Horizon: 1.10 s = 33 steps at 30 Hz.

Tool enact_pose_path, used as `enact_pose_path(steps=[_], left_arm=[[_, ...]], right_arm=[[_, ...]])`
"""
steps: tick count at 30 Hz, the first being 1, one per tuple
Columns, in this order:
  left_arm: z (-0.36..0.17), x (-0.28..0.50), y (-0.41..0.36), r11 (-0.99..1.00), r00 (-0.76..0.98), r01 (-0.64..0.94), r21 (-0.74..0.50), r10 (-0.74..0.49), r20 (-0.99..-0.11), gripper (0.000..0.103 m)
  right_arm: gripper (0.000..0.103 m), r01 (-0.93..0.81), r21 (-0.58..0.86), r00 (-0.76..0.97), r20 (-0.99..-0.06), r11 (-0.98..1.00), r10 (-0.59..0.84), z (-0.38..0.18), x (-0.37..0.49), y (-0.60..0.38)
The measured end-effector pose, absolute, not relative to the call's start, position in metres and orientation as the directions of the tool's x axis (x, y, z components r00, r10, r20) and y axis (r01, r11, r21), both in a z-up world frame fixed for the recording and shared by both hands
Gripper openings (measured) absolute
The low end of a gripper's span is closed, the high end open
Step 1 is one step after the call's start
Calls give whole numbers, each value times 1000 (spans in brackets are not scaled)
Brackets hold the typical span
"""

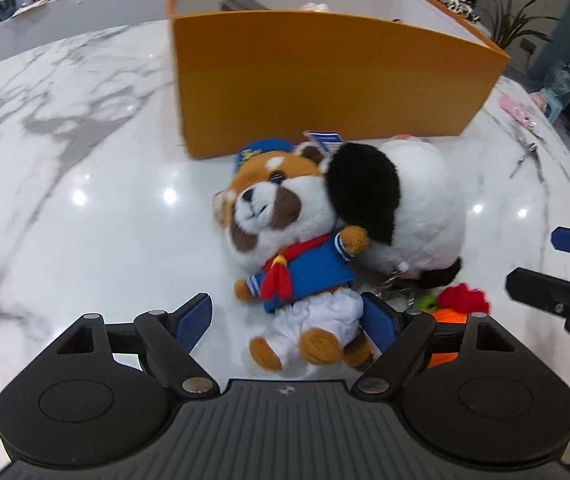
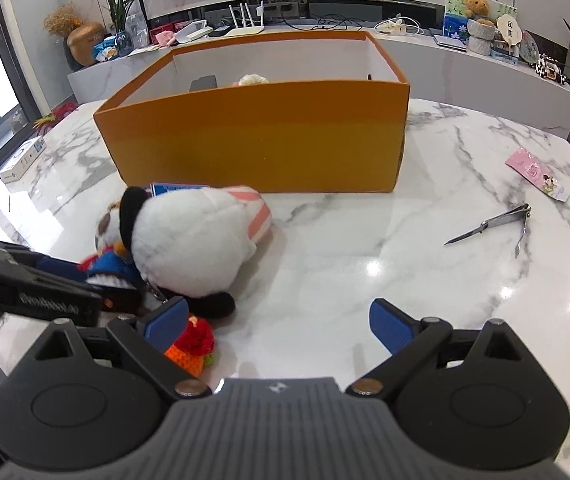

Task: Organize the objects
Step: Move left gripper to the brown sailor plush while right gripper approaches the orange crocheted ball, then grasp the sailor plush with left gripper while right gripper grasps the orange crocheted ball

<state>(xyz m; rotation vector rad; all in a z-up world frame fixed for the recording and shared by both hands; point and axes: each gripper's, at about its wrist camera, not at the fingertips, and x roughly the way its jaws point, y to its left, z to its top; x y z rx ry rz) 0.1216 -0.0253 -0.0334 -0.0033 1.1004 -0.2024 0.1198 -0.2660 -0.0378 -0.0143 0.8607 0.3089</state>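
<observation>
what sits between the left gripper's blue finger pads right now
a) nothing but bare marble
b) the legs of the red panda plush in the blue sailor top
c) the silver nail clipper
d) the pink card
b: in the left wrist view the open left gripper straddles the white-trousered legs of the red panda plush in the blue sailor top, which lies on the white marble table, not yet clamped.

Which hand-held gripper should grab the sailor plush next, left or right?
Left. The left hand-held gripper is open with the sailor plush lying between its fingers. The right hand-held gripper is open over bare marble, with the panda plush blocking its path.
</observation>
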Motion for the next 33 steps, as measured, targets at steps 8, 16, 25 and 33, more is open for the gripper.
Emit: enact_pose_path(steps=[8,16,25,33], left_arm=[[-28,127,9,990,457,112,-84,-126,-881,95],[-38,147,-30,942,509,334,45,-140,-849,95],[-44,159,-17,980,511,200,-5,-109,-853,68],[-40,158,-6,992,508,127,-19,-82,-857,60]], right_arm=[[97,-282,122,603,-749,952,275,-41,124,-263],[97,-296,133,582,-760,946,289,-48,130,-257],[97,-361,136,558,-761,923,331,-53,129,-246],[97,-446,133,515,-771,885,375,-58,122,-225]])
